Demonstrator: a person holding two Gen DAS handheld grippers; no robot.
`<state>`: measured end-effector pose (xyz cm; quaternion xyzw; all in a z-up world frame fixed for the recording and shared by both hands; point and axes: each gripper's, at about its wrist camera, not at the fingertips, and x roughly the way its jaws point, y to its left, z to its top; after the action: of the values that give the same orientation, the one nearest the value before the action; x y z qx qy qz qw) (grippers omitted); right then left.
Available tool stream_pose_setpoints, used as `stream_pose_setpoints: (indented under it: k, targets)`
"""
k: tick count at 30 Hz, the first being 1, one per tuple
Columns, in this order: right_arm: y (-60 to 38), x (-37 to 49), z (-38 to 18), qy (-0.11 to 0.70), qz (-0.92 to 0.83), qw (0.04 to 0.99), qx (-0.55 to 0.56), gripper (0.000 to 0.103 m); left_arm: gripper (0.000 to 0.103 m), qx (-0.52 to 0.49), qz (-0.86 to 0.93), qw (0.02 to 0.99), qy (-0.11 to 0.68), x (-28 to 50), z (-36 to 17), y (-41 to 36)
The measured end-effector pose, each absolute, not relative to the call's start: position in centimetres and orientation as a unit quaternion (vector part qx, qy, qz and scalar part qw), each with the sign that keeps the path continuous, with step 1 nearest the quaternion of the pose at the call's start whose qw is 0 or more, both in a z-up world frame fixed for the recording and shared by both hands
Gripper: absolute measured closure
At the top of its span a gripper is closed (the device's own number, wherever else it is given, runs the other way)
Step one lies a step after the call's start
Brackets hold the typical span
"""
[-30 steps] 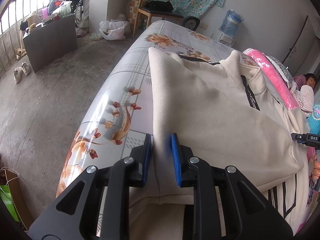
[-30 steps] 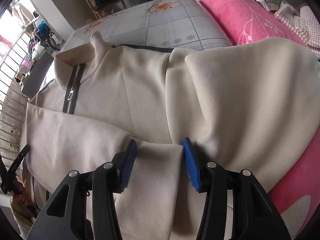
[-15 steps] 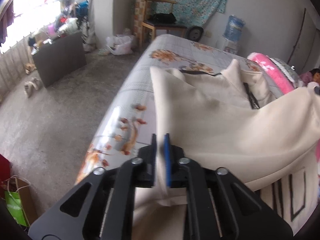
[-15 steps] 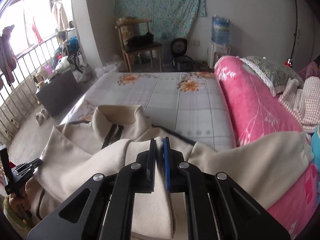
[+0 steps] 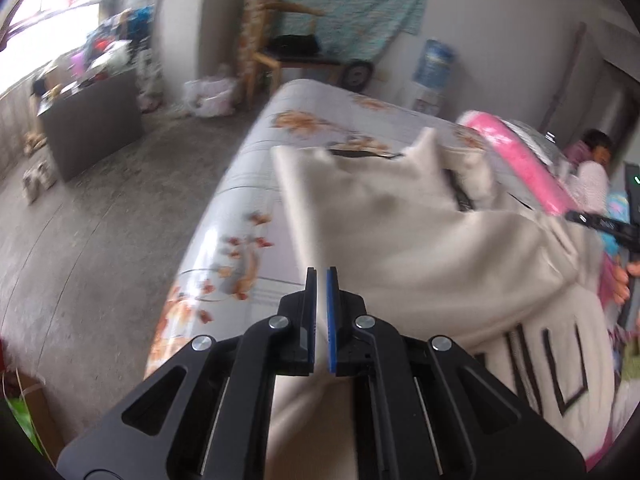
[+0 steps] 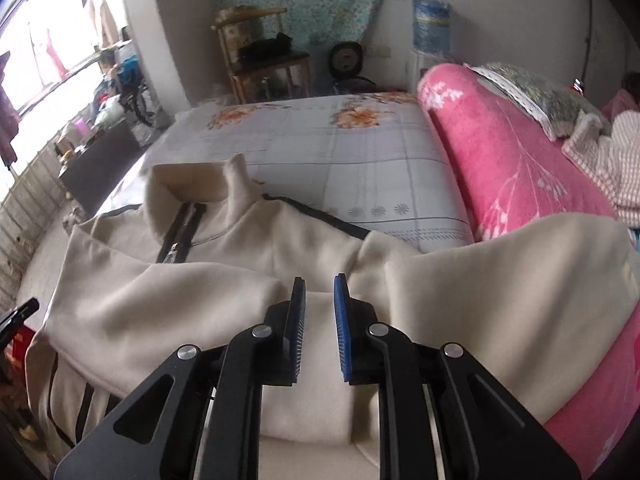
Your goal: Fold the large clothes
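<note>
One cream zip-neck sweatshirt (image 6: 224, 292) lies on the floral bed sheet (image 6: 360, 152), its long axis running away from the cameras, collar at the far end. The left claw (image 5: 321, 276) is clenched on a fold of its fabric. The right claw (image 6: 320, 284) has fabric between its pads, its jaws opening. Only the left view shows black lettering (image 5: 560, 364) on the sweatshirt. A pink blanket (image 6: 500, 168) lies beside it; beyond stand one wooden chair (image 6: 260, 52) and one water jug (image 6: 432, 26).
</note>
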<state>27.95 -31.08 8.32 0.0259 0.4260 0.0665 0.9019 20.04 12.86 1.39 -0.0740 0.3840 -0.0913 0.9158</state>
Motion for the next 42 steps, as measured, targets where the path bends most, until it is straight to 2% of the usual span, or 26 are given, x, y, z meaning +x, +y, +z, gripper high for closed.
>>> stream_pose_setpoints:
  k: [6, 8, 10, 13, 16, 21, 24, 27, 30, 33, 38, 42]
  targets:
    - [-26.8, 26.1, 4.7, 0.486, 0.153, 0.86, -0.027, 0.088, 0.099, -0.03, -0.104, 0.88, 0.462, 20.8, -1.7, 9.3]
    - [-26.7, 25.8, 2.7, 0.514, 0.142, 0.845, -0.04, 0.088, 0.099, -0.045, -0.1, 0.881, 0.46, 20.4, -2.0, 9.8]
    - [-27.0, 25.4, 2.9, 0.507, 0.142, 0.849, -0.046, 0.087, 0.099, -0.046, -0.097, 0.88, 0.462, 20.2, -2.1, 10.2]
    - [-25.5, 25.5, 4.7, 0.507, 0.126, 0.85, -0.066, 0.087, 0.099, -0.044, -0.1, 0.882, 0.458, 19.9, -2.2, 10.2]
    - [-22.1, 25.6, 6.2, 0.487, 0.18, 0.852, -0.073, 0.087, 0.099, -0.043, -0.096, 0.887, 0.449, 19.7, -2.3, 10.1]
    - [-15.0, 28.7, 4.9, 0.497, 0.261, 0.824, -0.07, 0.087, 0.099, -0.053, -0.084, 0.896, 0.432, 19.0, -2.3, 10.2]
    - [-12.7, 31.1, 2.5, 0.52, 0.252, 0.812, -0.077, 0.088, 0.099, -0.057, -0.081, 0.902, 0.42, 18.7, -2.4, 10.3]
    - [-12.6, 33.6, 2.9, 0.517, 0.232, 0.821, -0.067, 0.093, 0.099, -0.053, -0.084, 0.908, 0.408, 18.3, -2.5, 10.4]
    - [-11.9, 33.6, 4.6, 0.508, 0.211, 0.832, -0.076, 0.089, 0.097, -0.055, -0.091, 0.911, 0.398, 17.8, -2.3, 10.6]
    - [-9.5, 31.8, 6.2, 0.502, 0.273, 0.816, -0.083, 0.088, 0.089, -0.061, -0.104, 0.911, 0.395, 17.4, -1.9, 10.9]
    - [-4.2, 31.7, 2.7, 0.553, 0.316, 0.762, -0.116, 0.086, 0.089, -0.071, -0.098, 0.906, 0.407, 17.4, -1.8, 11.3]
    - [-3.1, 35.1, 3.3, 0.536, 0.282, 0.792, -0.079, 0.085, 0.089, -0.08, -0.099, 0.905, 0.406, 17.3, -1.8, 11.5]
